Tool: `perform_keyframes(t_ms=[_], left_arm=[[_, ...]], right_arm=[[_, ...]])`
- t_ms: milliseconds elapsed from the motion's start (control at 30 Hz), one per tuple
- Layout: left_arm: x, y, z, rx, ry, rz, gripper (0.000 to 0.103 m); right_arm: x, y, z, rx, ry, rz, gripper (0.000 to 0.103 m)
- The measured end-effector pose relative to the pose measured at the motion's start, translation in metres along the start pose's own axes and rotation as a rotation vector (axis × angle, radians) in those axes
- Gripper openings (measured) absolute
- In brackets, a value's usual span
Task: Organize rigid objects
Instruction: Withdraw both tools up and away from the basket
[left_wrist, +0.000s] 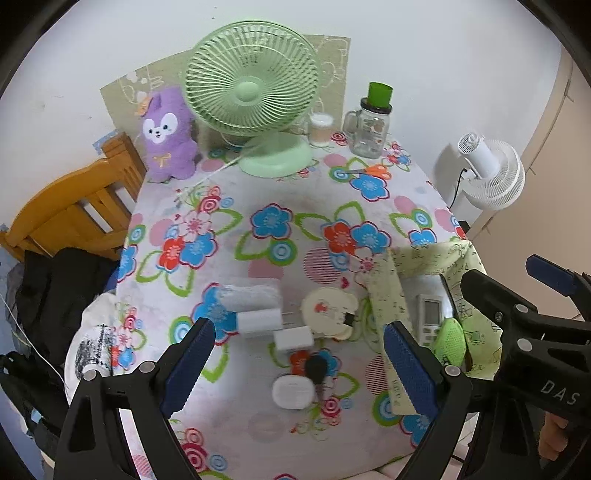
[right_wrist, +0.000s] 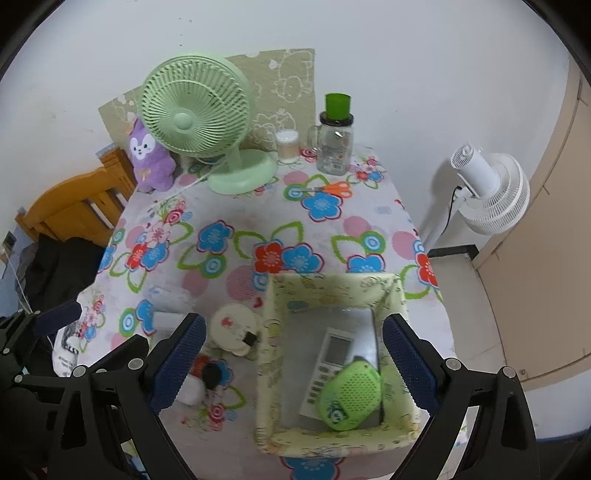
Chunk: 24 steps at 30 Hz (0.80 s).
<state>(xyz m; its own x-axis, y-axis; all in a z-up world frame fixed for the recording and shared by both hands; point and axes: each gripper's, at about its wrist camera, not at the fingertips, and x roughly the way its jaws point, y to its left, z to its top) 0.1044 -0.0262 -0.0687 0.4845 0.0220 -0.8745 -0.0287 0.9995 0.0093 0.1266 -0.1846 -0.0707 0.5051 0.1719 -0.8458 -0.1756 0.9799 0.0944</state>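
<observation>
Floral table (right_wrist: 280, 221): fabric bin (right_wrist: 332, 441) beneath right tool (right_wrist: 291, 358).

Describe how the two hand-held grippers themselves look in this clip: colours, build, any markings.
Both are alike: the left hand-held gripper and the right hand-held gripper have black plastic frames with silver screw heads and two fingers faced with blue dimpled pads. Seen from the left wrist camera, the right one's body carries pale lettering "DAS". No cables or sleeves show.
</observation>
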Motion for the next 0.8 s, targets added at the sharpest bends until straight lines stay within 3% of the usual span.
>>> perform_keyframes(t_ms=[800], left_arm=[[-0.016,0.122,-0.013,0.116,-0.047,-0.07,0.094]], right_arm=[[-0.013,0.123,-0.012,0.08,-0.017,-0.079,0.098]])
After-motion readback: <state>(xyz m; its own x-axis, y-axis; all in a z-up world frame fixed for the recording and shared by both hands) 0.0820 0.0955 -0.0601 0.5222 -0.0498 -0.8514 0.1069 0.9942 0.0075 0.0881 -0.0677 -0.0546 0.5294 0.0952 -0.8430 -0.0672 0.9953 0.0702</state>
